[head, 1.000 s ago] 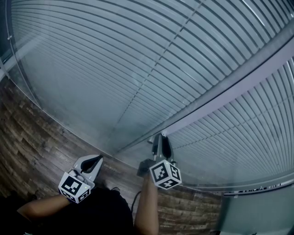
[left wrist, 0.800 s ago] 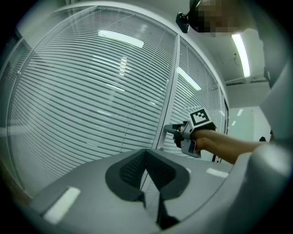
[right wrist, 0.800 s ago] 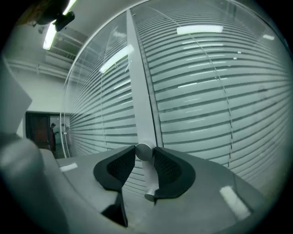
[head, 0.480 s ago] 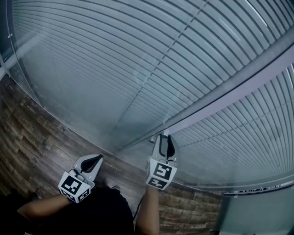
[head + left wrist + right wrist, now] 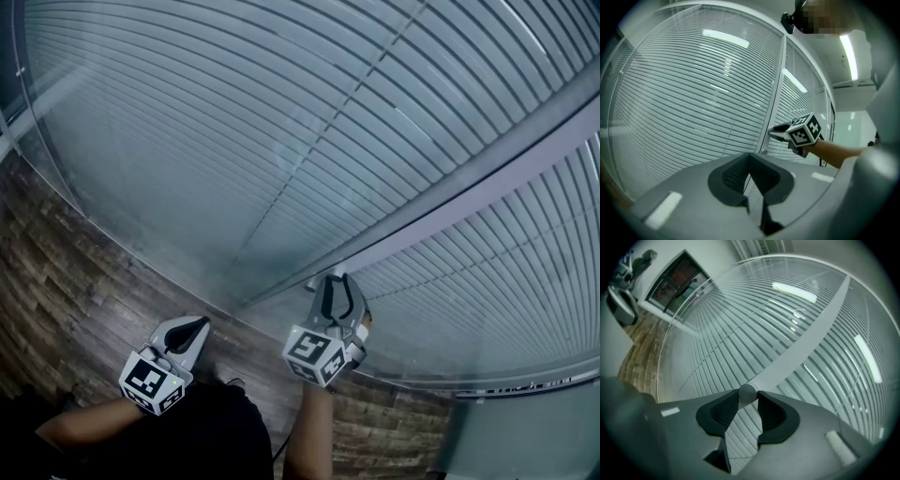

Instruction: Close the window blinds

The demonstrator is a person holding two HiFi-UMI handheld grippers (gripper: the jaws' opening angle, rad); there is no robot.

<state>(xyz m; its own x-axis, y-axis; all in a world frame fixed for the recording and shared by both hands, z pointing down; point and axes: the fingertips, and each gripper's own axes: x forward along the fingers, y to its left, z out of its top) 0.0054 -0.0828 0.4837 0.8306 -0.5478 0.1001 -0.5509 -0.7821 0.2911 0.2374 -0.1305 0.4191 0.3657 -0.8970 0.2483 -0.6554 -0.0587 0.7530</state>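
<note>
The window blinds (image 5: 281, 112) hang behind glass on both sides of a pale frame post (image 5: 450, 202), their slats running level across each pane. Low on that post sits a small round knob (image 5: 747, 392), which I take to be the slat control. The right gripper (image 5: 336, 281) is at the post, and its fingers are closed on the knob. Only their very tips pinch its two sides, and nothing sits deeper between them. The left gripper (image 5: 202, 323) hangs off to the left of the post and lower, away from the glass. Its fingers are together at the tips and hold nothing. Wood-look floor (image 5: 66, 281) shows below the panes, left of the post.

The main risk is the hold. A smooth round knob caught only at the fingertips could spin or pop free under a twist, caused by too little squeeze or by pulling off its axis. The tips are also close to the post and glass, so a slip could knock them. Forcing the knob beyond its stop might strain the mechanism. How far shut the slats are, I cannot tell.
</note>
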